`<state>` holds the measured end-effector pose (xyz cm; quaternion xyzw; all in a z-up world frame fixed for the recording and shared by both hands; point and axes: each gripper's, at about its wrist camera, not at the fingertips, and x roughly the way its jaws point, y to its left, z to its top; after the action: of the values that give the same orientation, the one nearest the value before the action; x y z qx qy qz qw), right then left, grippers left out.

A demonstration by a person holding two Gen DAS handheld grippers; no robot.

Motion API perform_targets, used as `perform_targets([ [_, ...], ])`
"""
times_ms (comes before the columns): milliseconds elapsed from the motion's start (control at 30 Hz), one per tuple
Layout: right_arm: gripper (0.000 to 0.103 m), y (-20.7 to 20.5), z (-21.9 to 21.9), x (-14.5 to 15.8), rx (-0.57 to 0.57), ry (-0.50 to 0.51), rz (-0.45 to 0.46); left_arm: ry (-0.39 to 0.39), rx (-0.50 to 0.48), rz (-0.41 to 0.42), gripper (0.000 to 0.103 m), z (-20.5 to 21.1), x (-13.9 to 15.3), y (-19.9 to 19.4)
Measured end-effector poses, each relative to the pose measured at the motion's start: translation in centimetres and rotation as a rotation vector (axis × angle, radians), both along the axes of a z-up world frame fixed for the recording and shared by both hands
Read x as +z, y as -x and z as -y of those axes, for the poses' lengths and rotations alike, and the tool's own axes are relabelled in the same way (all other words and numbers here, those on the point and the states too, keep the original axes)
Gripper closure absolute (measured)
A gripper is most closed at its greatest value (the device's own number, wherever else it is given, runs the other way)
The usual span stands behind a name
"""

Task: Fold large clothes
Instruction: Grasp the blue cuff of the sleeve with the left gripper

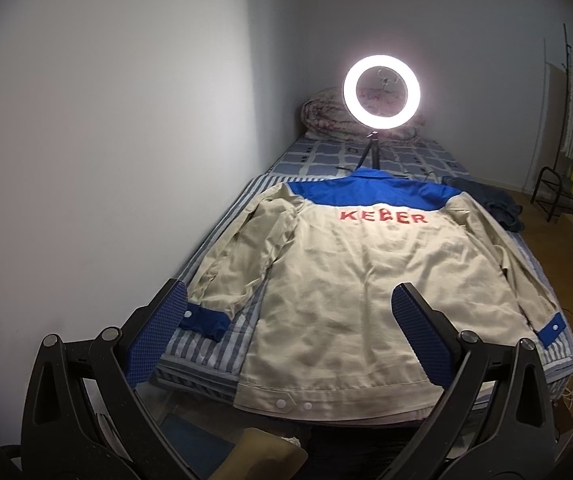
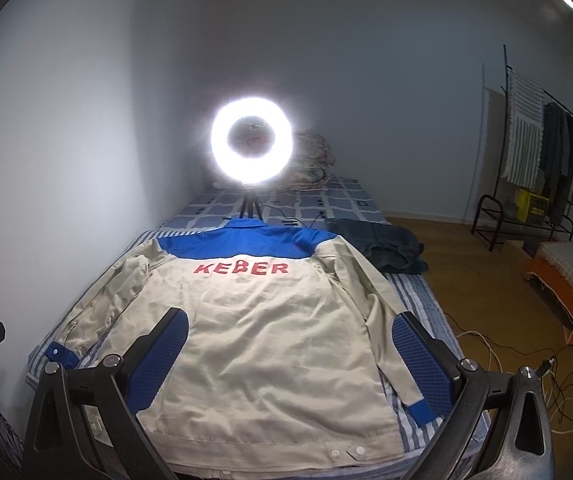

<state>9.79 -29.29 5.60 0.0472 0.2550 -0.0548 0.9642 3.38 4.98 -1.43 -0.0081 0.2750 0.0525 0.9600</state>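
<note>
1. A beige jacket (image 1: 358, 280) with a blue yoke and red lettering lies back-up, spread flat on the bed (image 1: 418, 156), hem at the near edge.
2. Beyond its collar, a lit ring light (image 1: 382, 92) stands on a small tripod.
3. Beside the jacket's right shoulder sits a dark folded garment (image 2: 382, 244).
4. The left gripper (image 1: 290, 336) hovers above the hem, jaws apart, holding nothing.
5. The right gripper (image 2: 290, 356) hovers likewise, jaws apart and empty.

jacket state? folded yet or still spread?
Spread. The jacket lies flat, back up, on the bed, both sleeves out to the sides, hem unfolded. Both grippers are open above it, not holding it.
</note>
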Motion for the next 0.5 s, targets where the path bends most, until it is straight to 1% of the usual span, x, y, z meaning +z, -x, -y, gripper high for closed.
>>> perform_targets([
  [133, 0.0, -1.3, -0.9, -0.3, 0.032, -0.002, 0.012, -0.006, 0.036, -0.033, 0.0, -1.6, -1.3, -1.0],
  [200, 0.0, -1.8, -1.5, -0.7, 0.05, -0.006, 0.038, 0.009, 0.05, -0.073, 0.0, -3.3, -2.6, -1.7],
  [267, 0.0, -2.2, -1.8, -1.2, 0.082, -0.013, 0.07, 0.033, 0.044, -0.096, 0.01, -5.2, -4.1, -2.2],
  [300, 0.0, -2.5, -2.0, -1.4, 0.095, -0.011, 0.083, 0.049, 0.046, -0.108, 0.018, -6.0, -4.7, -2.4],
  [333, 0.0, -2.8, -2.3, -1.6, 0.104, -0.007, 0.09, 0.081, 0.041, -0.122, 0.023, -6.9, -5.5, -2.6],
  [367, 0.0, -3.2, -2.5, -2.0, 0.114, -0.001, 0.092, 0.12, 0.038, -0.133, 0.025, -8.0, -6.2, -2.8],
  [433, 0.0, -4.0, -3.0, -2.4, 0.132, 0.001, 0.086, 0.189, 0.061, -0.157, 0.033, -10.0, -7.7, -3.2],
  [500, 0.0, -4.8, -3.3, -3.1, 0.166, -0.017, 0.077, 0.232, 0.097, -0.199, 0.038, -11.5, -9.1, -3.8],
])
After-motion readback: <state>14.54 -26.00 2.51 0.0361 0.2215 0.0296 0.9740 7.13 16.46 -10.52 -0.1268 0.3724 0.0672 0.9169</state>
